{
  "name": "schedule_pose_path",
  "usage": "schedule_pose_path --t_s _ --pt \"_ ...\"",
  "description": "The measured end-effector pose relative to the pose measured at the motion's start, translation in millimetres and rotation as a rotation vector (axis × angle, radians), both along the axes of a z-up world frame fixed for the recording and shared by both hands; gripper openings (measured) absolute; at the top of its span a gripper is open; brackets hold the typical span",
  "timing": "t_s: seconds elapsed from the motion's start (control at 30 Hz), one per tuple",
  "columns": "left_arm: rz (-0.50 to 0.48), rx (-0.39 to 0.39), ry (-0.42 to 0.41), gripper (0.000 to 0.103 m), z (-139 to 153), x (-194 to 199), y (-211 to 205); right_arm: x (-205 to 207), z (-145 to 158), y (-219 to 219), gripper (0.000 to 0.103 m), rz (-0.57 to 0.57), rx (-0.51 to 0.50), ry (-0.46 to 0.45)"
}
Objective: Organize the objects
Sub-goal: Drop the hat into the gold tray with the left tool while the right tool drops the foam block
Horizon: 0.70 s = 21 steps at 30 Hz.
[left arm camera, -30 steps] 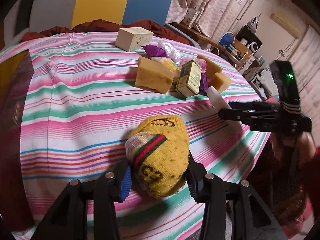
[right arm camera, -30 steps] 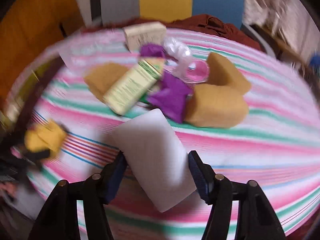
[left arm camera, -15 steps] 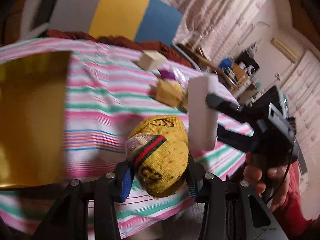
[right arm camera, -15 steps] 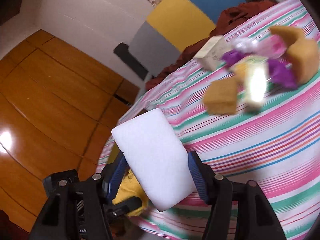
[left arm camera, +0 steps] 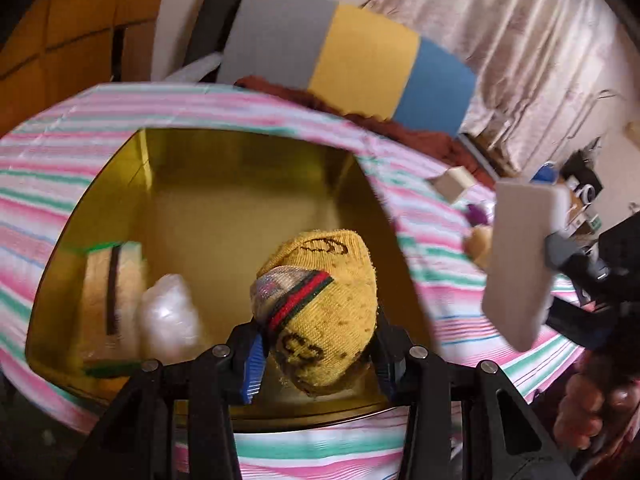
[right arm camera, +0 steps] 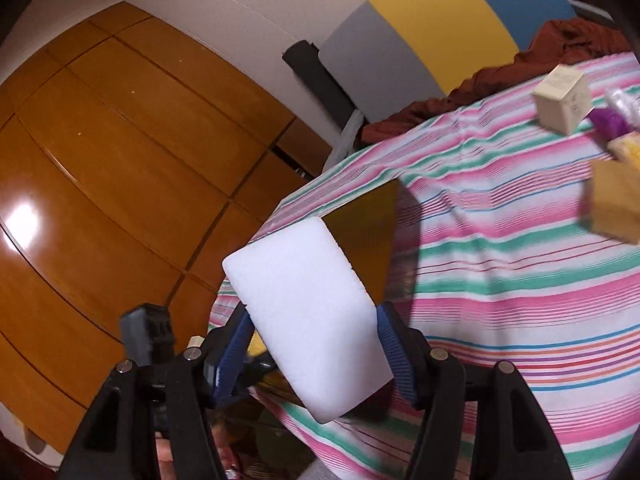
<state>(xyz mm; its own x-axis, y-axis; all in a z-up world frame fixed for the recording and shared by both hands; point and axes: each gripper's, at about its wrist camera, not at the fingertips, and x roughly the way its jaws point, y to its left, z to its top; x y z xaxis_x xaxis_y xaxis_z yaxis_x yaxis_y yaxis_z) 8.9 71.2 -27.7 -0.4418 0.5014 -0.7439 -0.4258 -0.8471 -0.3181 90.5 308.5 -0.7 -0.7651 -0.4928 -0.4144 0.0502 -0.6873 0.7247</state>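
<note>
Left tongs [left arm camera: 316,356] pinching a yellow sock [left arm camera: 320,312], held directly over the gold box [left arm camera: 240,184]; box opening below and ahead of the tongs. Sock's long axis running forward, away from the tongs. Box floor ahead of the sock bare; a clear bag [left arm camera: 168,316] and a tan pack [left arm camera: 108,292] lying to the left inside. Right tongs [right arm camera: 312,344] pinching a white sponge [right arm camera: 308,316], long axis tilted up and to the left, held right of the box, above the striped surface [right arm camera: 500,280]. Left tongs nearer the box: judged first to release. Box's right wall between sponge and opening; clearance needed there
</note>
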Motion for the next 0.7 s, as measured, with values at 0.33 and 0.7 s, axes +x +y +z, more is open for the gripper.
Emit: schedule_pose_path --t_s 0.33,0.7 --pt "0.055 -0.063 -0.037 0.07 -17.0 -3.7 -16.6 -33.1 -9.0 -43.6 0.065 0.032 0.073 -0.035" --pt "0.297 0.084 0.128 0.1 29.1 3.3 -70.7 -47.0 -24.2 -54.0 0.069 -0.003 0.131 -0.097"
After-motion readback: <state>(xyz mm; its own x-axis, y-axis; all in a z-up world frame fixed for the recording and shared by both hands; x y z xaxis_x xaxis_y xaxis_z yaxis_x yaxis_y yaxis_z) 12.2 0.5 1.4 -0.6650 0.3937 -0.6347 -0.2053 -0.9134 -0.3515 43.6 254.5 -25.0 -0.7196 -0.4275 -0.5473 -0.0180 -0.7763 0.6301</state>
